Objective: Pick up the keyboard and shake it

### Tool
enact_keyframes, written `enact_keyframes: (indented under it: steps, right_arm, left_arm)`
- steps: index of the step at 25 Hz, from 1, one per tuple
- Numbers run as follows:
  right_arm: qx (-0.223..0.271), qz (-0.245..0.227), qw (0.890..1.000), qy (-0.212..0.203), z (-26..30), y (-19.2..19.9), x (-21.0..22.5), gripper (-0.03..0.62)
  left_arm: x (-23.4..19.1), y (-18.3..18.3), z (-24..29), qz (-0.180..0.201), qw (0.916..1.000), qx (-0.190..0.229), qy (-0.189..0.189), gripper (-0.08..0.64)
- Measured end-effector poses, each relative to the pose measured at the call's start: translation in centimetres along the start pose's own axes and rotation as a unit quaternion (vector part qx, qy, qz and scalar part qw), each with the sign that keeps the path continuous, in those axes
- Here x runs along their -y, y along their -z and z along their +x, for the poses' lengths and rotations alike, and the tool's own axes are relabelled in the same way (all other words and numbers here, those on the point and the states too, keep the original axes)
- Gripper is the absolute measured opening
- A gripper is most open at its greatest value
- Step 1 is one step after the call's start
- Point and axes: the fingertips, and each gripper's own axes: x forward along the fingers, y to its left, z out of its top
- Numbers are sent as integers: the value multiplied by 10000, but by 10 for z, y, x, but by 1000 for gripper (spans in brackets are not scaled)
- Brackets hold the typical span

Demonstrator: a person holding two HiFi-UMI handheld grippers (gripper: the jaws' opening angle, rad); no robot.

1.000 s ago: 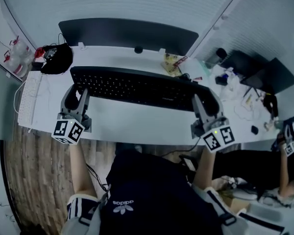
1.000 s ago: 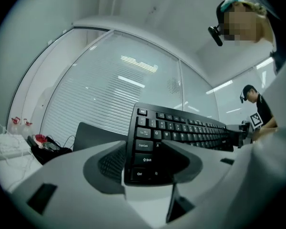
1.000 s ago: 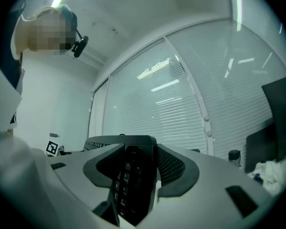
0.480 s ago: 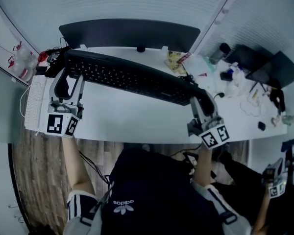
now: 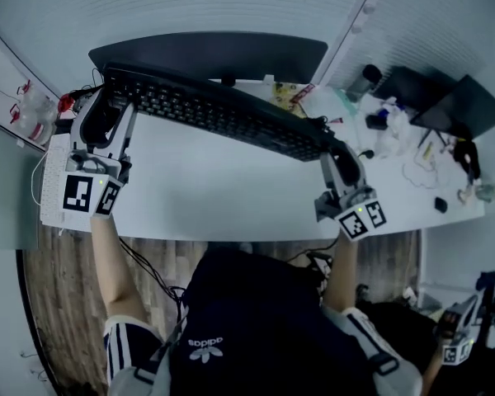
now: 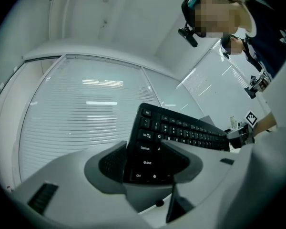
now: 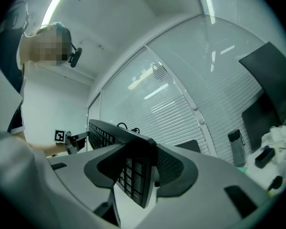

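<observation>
over the desk (image 5: 231,200), right gripper (image 7: 142,170) (jaws just closing) grips tilted keyboard (image 5: 214,110).

I hold black keyboard (image 5: 219,114) tilted above white desk (image 5: 206,196): left gripper (image 5: 107,107) clamps its left end, right gripper (image 5: 339,152), jaws just closing tighter, clamps its right end; monitor (image 5: 206,54) behind keyboard.

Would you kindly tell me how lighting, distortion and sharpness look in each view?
Head view: strong fisheye bends the desk edge; dim bluish light. Left gripper view: keyboard sharp; ceiling lights reflect off the blinds. Right gripper view: black vignette corners, bright ceiling strip light upper left.
</observation>
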Motion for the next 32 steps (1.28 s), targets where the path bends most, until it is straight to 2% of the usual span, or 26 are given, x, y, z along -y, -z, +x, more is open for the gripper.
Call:
enact_keyframes:
  steps: [4,8,13,16,19,23,26,29,32]
  right_arm:
    - [67,2,10000,-7,-6,-9,3,181]
    - [93,108,9999,79,7,-6,20,181]
    - [56,260,9996,64,-11,-8,14,181]
    - [51,155,9997,184,6,-8,21,181]
    - [58,319,9995,45,-6,-7,13,181]
    - [61,387,9991,132,8,-2,24,181]
    - [-90,324,9994,58,-8,-3,17,178]
    - [-43,353,9993,121,-2,-3,19,176]
    - [-97,89,9998,114,3,-9,15,177]
  left_arm:
    - [12,-11,-4,-45,9999,69,125,221]
    - [5,5,21,-94,9998,-133,99,221]
    - [17,1,13,-131,9996,-100,248,221]
    - [8,9,27,-223,9996,-112,149,221]
    - [13,-4,15,-253,9994,46,246,221]
    - [7,6,29,-346,9992,-30,198,221]
    - [13,6,20,-489,9984,37,286,220]
    - [8,16,26,-511,9983,-97,260,219]
    - [8,15,18,-570,9981,-123,193,219]
